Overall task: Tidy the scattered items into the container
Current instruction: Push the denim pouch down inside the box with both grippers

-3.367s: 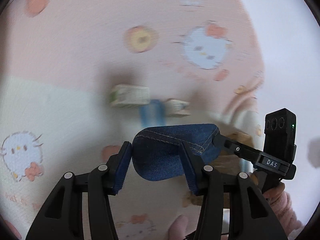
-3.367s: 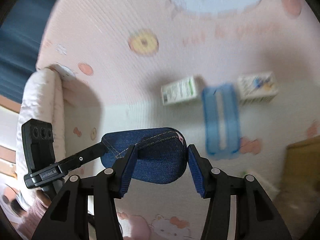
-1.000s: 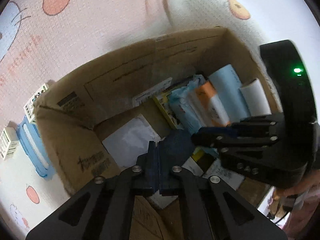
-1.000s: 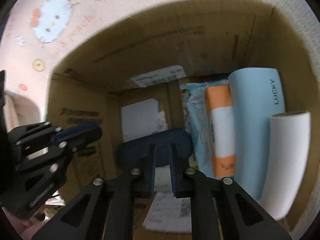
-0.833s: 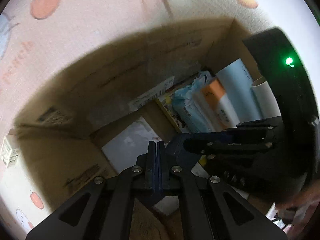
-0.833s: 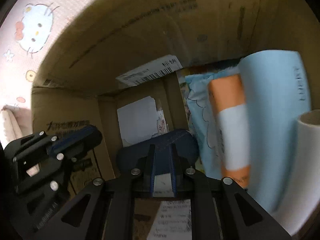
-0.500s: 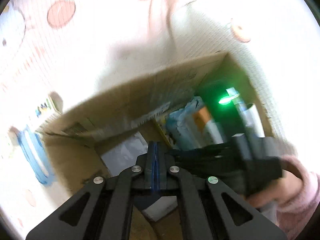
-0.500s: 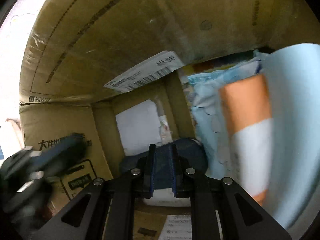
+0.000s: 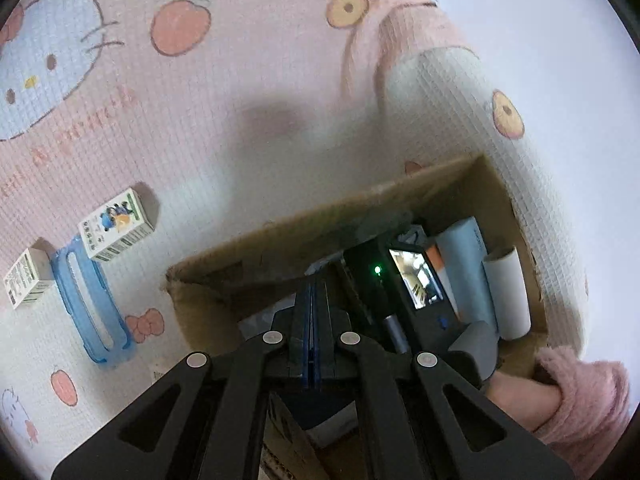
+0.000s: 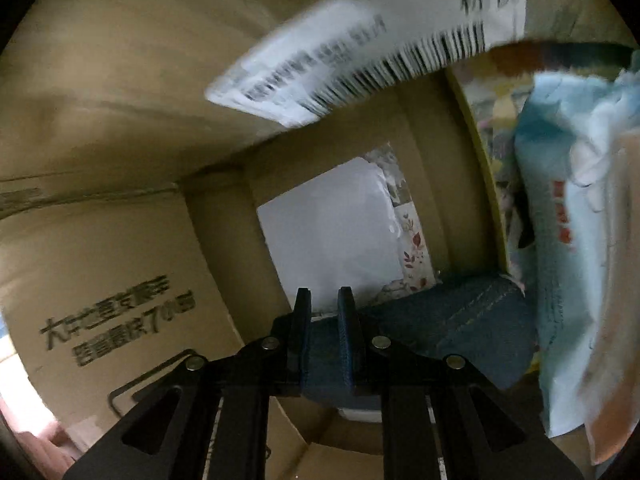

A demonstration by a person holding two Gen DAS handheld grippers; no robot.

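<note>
Pink cartoon-print bedding [image 9: 208, 136] lay under everything. Inside the cardboard box [image 10: 120, 264], the right tongs [image 10: 324, 312] pinched the denim pouch [image 10: 460, 320] low by the floor; a careless release might wedge it against the blue packs [image 10: 560, 240]. Pressed together and empty, the left tongs [image 9: 311, 320] hovered over the rim, liable to knock the box wall.

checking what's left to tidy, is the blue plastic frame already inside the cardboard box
No, the blue plastic frame lies on the mat outside the cardboard box, between two small cartons.

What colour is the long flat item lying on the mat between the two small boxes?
Translucent blue; the left wrist view shows it best.
</note>
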